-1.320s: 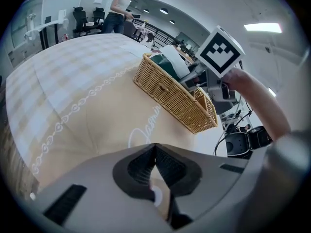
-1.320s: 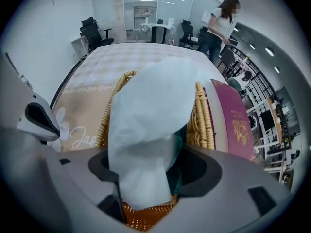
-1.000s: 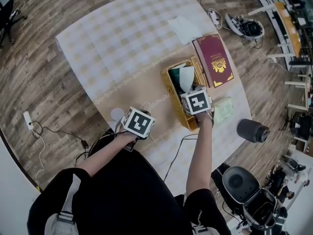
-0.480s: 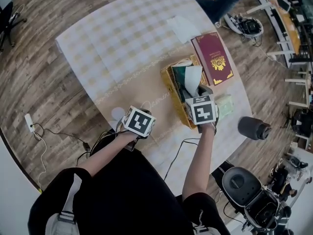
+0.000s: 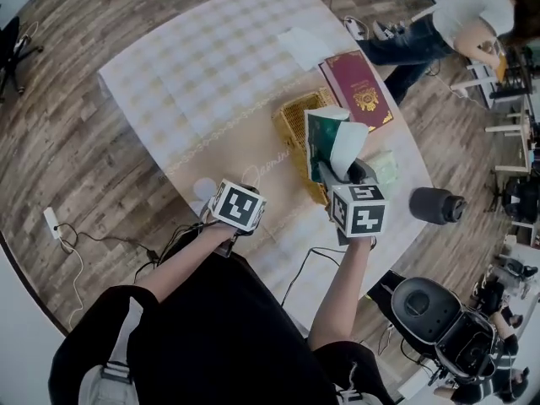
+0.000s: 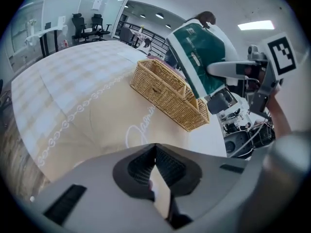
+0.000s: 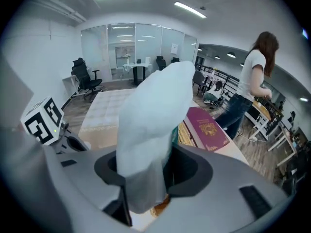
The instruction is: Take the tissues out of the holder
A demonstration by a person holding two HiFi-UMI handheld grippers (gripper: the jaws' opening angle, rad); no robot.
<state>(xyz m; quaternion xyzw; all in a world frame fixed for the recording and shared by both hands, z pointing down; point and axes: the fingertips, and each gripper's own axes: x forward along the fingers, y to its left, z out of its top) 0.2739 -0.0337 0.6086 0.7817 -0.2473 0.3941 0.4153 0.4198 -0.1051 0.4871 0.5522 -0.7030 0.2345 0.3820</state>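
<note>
- Tissue pack, green with a white sheet sticking out, hangs right of centre in the head view, raised clear above the wicker holder.
- Left gripper sits at lower centre-left over the tabletop, with its fingers together and nothing between them.
- Right gripper, at the holder's lower right, has its fingers clamped on the pack at its white sheet.
- Red book lies just right of the holder, and a pale green packet lies below the book.
</note>
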